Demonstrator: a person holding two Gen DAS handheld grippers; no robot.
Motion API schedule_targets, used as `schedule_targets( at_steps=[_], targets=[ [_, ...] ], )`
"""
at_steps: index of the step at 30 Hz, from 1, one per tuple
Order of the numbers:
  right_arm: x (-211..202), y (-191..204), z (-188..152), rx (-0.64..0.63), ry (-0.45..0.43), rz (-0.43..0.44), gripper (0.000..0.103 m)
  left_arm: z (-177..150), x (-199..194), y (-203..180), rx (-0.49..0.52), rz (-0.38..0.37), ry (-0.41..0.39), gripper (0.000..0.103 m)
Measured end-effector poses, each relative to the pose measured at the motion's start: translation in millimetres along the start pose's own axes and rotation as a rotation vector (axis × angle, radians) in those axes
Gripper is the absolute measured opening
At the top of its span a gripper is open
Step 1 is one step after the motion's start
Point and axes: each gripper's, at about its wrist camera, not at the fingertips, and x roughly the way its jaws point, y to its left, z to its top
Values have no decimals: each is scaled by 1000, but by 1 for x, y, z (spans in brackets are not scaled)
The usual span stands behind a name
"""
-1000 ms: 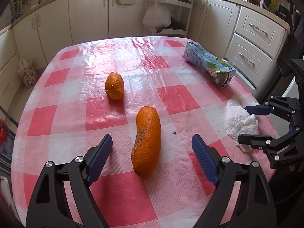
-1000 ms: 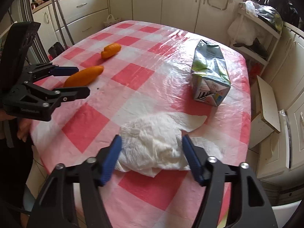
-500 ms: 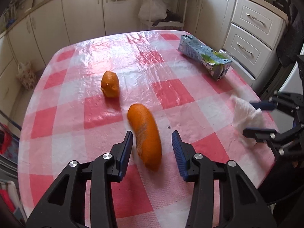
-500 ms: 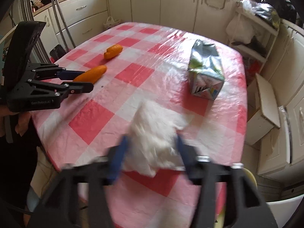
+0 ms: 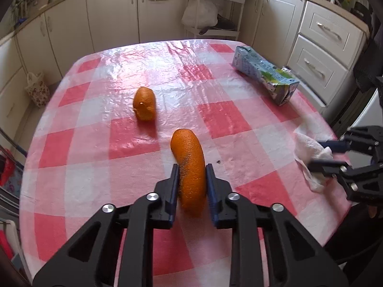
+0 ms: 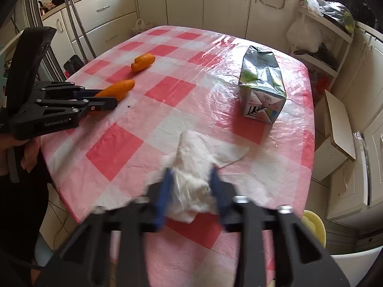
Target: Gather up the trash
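Note:
My left gripper (image 5: 191, 186) is shut on a long orange peel (image 5: 190, 165), which lies on the red-and-white checked table (image 5: 100, 143). It also shows in the right wrist view (image 6: 117, 88). A smaller orange peel (image 5: 144, 104) lies farther back. My right gripper (image 6: 191, 186) is shut on a crumpled white paper towel (image 6: 194, 162) at the table's near edge; the towel also shows in the left wrist view (image 5: 311, 150). A crushed juice carton (image 6: 262, 88) lies on its side beyond it.
Cream kitchen cabinets (image 5: 112, 12) surround the table. A white shelf rack with bags (image 5: 210, 12) stands behind it. A yellow bowl (image 6: 313, 224) sits low beside the table's right edge. A small patterned bag (image 5: 37, 88) hangs at the left.
Both grippers have closed: the left on the long orange peel, the right on the paper towel, which is bunched up between its fingers.

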Motion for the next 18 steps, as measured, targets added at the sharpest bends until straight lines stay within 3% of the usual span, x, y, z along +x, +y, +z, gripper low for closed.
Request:
schedule_targets(
  at_steps=[18],
  targets=[
    [-43,-6,-11,-48,-97,-134,18,14,-33,-76,65,-133,-87,17]
  ],
)
